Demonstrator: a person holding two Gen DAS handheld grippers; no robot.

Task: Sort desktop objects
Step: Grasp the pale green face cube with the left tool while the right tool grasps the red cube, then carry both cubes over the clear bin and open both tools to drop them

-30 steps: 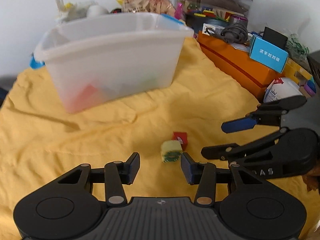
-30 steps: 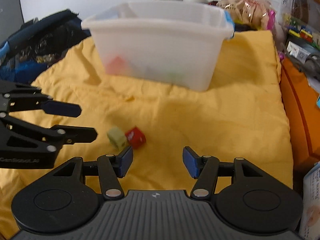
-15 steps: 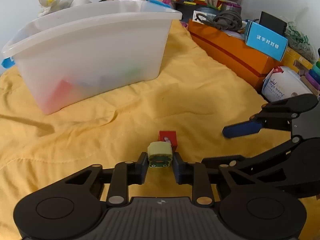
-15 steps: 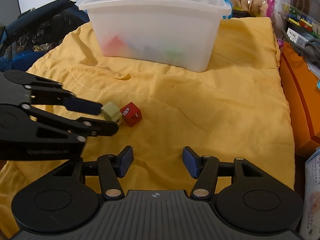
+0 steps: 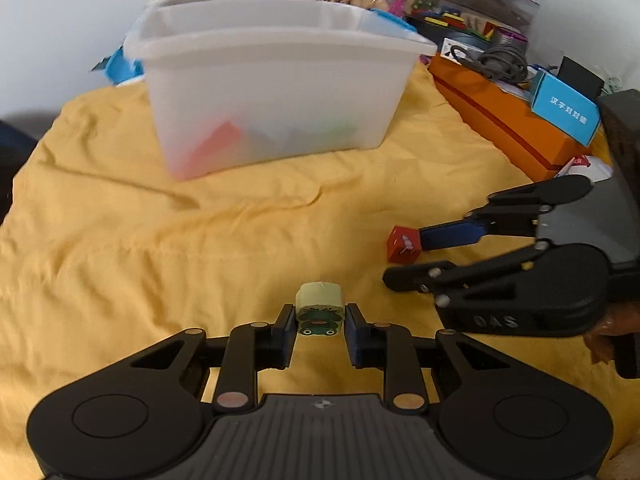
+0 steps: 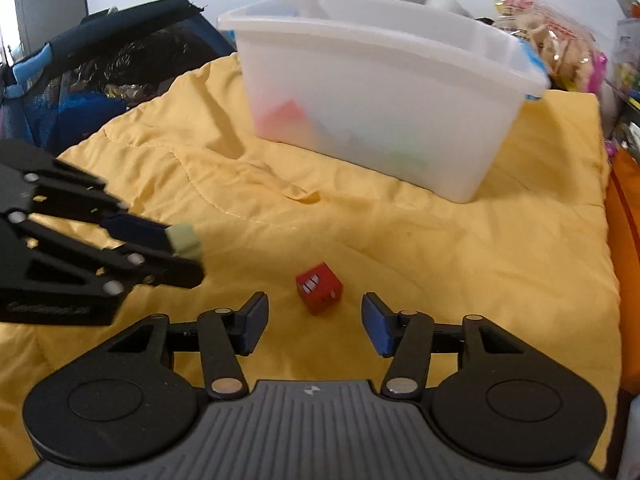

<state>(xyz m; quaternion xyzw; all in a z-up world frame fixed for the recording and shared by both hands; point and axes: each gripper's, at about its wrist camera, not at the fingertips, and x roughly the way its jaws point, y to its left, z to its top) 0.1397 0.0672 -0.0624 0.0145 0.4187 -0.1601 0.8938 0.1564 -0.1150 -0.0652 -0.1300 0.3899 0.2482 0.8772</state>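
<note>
Yellow quilted cloth (image 5: 168, 248), creased, spread over the work surface beneath a pale wall.

Translucent white bin (image 5: 276, 92), far centre on the cloth; blurred red, blue and green shapes visible through its wall.

Orange box (image 5: 508, 128), far right, off the cloth edge; blue carton (image 5: 566, 106) on top, grey coiled cable (image 5: 500, 62) behind. Snack bags and white plastic bags behind the bin. Dark blue mesh bag (image 6: 100, 80), far left in the right wrist view.

Left gripper (image 5: 319, 322): jaws closed onto pale green block (image 5: 319, 314), frog face printed on the near side, pads pressing both flanks; block raised clear of the cloth, as seen from the right wrist view (image 6: 184, 240).

Right gripper (image 6: 314, 320): jaws apart, just been narrowing, nothing clamped. Red block (image 6: 319, 288), white marks on two faces, resting on the cloth just ahead of and between the two pads, touching neither in that view; in the left wrist view (image 5: 403, 245) one blue pad close beside it, contact not determinable.
</note>
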